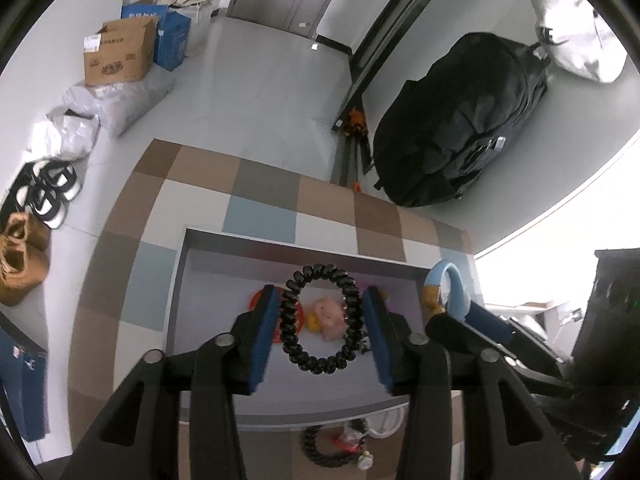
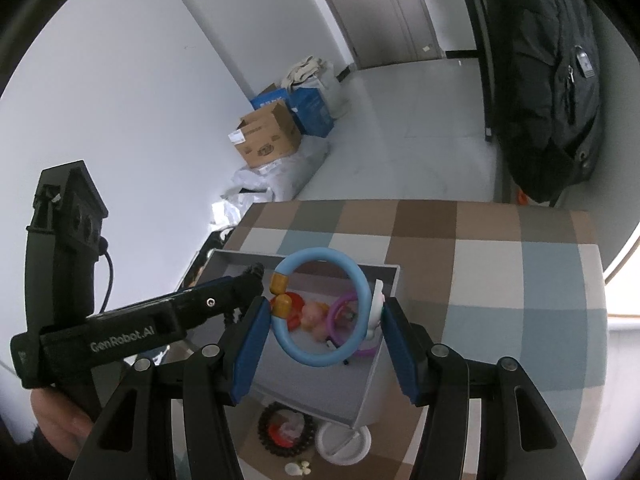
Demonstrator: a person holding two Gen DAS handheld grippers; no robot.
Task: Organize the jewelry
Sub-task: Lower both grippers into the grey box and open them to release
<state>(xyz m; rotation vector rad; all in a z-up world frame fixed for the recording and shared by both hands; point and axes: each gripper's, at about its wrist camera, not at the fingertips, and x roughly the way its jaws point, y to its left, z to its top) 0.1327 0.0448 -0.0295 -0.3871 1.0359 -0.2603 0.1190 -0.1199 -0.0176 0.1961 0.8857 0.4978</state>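
Two loads over grey tray [image 1: 188,280] | L gripper [image 1: 322,322]: pads barely pinching black coil band [image 1: 320,316], grip looks slack | R gripper [image 2: 326,332]: clamped on blue bangle [image 2: 320,312] | Risk: you ease L jaws more, coil drops early, may bounce past tray wall onto checked cloth [image 2: 500,300] | Bangle may snag items in tray.

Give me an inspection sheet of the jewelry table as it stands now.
Surface: checkered tablecloth, with a grey tray on it.
Job's things: black coil bracelet and blue ring bracelet, both held above the tray; purple ring in the tray.
Clutter: second coil bracelet and white dish in front of the tray.
Grippers: left gripper grips the black coil bracelet; right gripper grips the blue ring bracelet.
Cables: black cable by the left gripper's handle.
Surroundings: backpack, cardboard box.
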